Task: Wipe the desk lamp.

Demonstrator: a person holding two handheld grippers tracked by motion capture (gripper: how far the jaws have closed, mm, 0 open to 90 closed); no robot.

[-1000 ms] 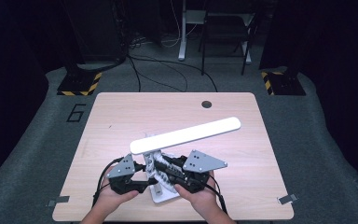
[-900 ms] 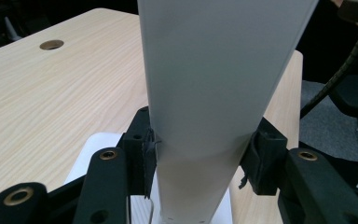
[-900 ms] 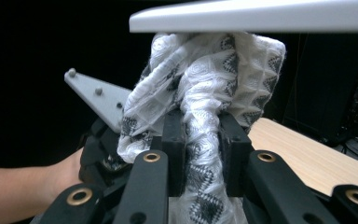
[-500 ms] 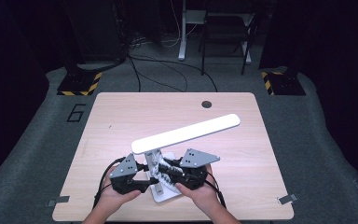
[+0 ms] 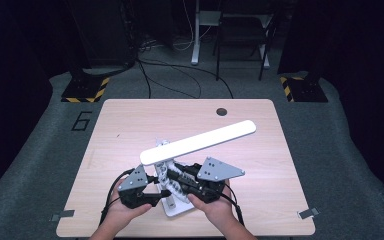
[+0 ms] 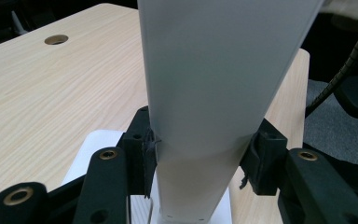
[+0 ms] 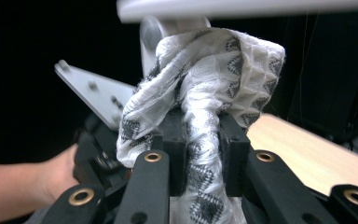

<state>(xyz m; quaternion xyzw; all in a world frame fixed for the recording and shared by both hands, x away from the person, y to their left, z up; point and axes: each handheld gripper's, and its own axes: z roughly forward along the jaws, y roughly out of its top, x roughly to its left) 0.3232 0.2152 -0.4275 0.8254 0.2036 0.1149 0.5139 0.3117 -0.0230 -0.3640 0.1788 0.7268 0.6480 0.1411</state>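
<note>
Claw, right (image 7: 200,140): clenched on a bunched white cloth (image 7: 205,79) with a grey pattern. In the right gripper view the cloth wad rises from between the black jaws at centre frame and presses against the lamp's white joint (image 7: 156,32) near the top edge.

Claw, left (image 6: 198,158): jaws part-way closed around the lamp's upright white arm (image 6: 214,84), one pad on each side, both pads touching it at lower centre of the left gripper view.

High view: both claws sit in the lower centre of the frame, right claw (image 5: 182,175) and left claw (image 5: 157,192) just beside each other at the lamp's white base (image 5: 172,207). Long white lamp head (image 5: 197,142) runs tilted from centre toward the upper right, above the claws. Lamp stands on the near part of the pale wood worktop (image 5: 130,125). Round cable hole (image 5: 222,111) lies near the worktop's far edge, well apart from the lamp.
</note>
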